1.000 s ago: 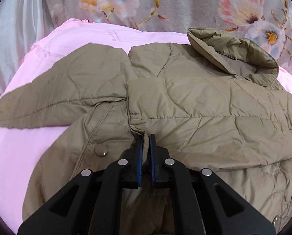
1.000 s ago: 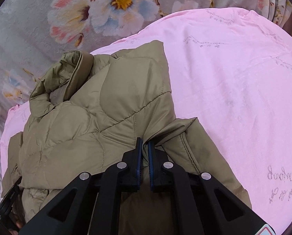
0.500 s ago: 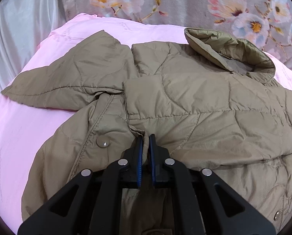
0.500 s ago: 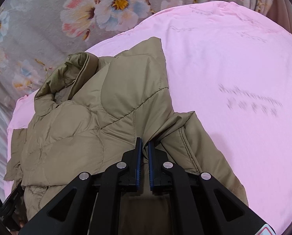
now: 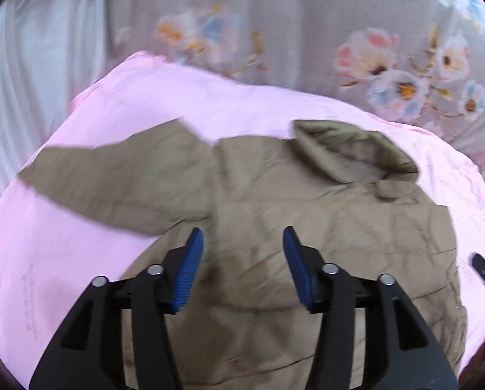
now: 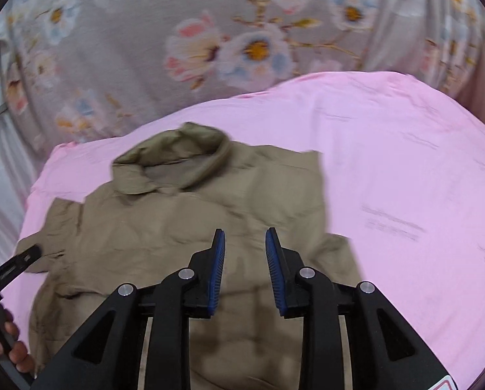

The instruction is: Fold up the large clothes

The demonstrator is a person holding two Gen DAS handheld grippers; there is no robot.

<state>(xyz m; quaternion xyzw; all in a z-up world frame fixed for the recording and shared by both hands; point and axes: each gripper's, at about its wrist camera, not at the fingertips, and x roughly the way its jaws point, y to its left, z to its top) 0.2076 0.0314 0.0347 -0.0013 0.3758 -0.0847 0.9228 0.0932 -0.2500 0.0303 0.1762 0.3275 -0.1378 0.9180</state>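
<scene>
**Folding the Jacket: Both Grippers Free Above It**

Lying flat on its front panels, the olive-tan quilted puffer jacket sits near the middle of the pink bed sheet, with its stand-up padded collar pointing away from the cameras toward the far edge. In the left wrist view one sleeve stretches out sideways to the left across the sheet, while the body of the garment looks doubled over into a roughly rectangular block; in the right wrist view the jacket's right edge runs fairly straight, which suggests that side is already turned in. Both views are blurred, so seams and snaps cannot be made out.

The left gripper hovers over the lower middle of the jacket with its blue-padded jaws spread wide and nothing between them. The right gripper is likewise released, jaws parted over the lower body of the garment, holding nothing. Its tip shows as a dark shape at the right edge of the left wrist view, and the left tool with the person's fingers shows at the lower left of the right wrist view, so the two sit side by side over the hem end.

Judging from this, the outstretched sleeve is the part left to fold in. Behind the bed hangs a grey floral curtain.
</scene>
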